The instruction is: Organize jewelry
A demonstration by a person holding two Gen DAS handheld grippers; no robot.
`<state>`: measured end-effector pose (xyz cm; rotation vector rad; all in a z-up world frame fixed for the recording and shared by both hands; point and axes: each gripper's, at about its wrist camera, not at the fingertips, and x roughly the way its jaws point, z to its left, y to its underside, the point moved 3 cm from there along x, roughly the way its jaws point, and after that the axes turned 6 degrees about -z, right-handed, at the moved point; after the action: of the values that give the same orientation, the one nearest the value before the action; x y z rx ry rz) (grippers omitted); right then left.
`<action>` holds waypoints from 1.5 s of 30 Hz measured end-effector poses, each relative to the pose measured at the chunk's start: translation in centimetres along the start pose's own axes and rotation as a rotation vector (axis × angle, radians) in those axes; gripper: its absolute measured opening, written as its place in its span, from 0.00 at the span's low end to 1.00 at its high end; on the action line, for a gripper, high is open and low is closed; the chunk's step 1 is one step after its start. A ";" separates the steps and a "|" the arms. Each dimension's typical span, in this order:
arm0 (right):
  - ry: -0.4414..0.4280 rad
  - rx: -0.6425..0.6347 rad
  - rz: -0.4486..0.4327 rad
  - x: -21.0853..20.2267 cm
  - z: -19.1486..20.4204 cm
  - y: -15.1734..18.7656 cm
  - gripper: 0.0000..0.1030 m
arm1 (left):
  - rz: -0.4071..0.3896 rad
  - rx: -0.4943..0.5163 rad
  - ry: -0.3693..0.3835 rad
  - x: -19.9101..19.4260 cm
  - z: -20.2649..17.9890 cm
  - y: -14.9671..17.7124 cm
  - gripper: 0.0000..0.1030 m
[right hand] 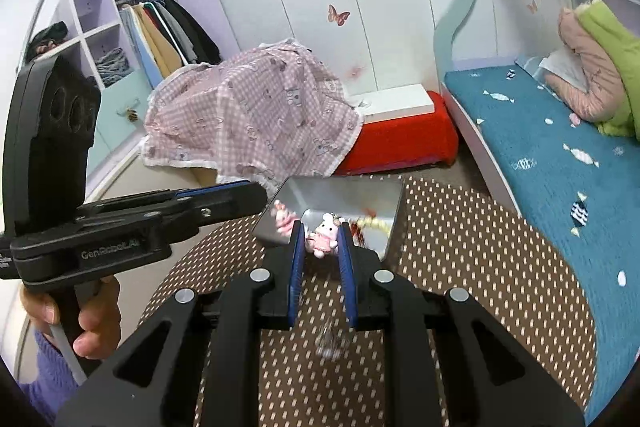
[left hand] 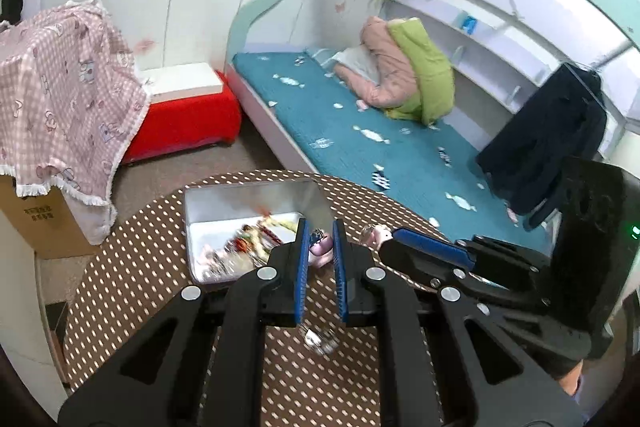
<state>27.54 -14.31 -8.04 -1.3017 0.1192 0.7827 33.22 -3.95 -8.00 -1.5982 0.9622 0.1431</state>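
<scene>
Near the centre of the left wrist view, the left gripper (left hand: 322, 233) stands with its blue pads narrowly apart; a small purple trinket (left hand: 319, 247) shows in the gap, though whether it is gripped cannot be told; at lower centre a blurred metallic piece (left hand: 320, 341) hangs between the fingers. In the right wrist view the right gripper (right hand: 321, 235) is likewise narrow, a pink bunny charm (right hand: 323, 237) seen between its tips, grip uncertain. The open metal tin (right hand: 394, 223), holding mixed jewelry (left hand: 248, 243), sits mid-frame on the polka-dot round table (right hand: 480, 267).
</scene>
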 end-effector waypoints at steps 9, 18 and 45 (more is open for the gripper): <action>0.014 -0.008 0.089 5.4 -0.4 -0.2 0.15 | 0.120 -0.043 -0.085 6.4 4.0 0.7 0.11; 0.025 -0.002 0.152 7.8 -1.0 1.4 0.15 | 0.171 -0.045 -0.101 8.3 5.4 3.0 0.12; 0.008 -0.062 0.062 1.4 1.1 1.5 0.23 | -0.032 0.028 -0.152 -1.6 3.2 3.5 0.66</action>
<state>27.32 -12.58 -9.61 -1.3653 0.1430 0.8399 31.22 -0.16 -10.67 -1.5527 0.8177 0.2244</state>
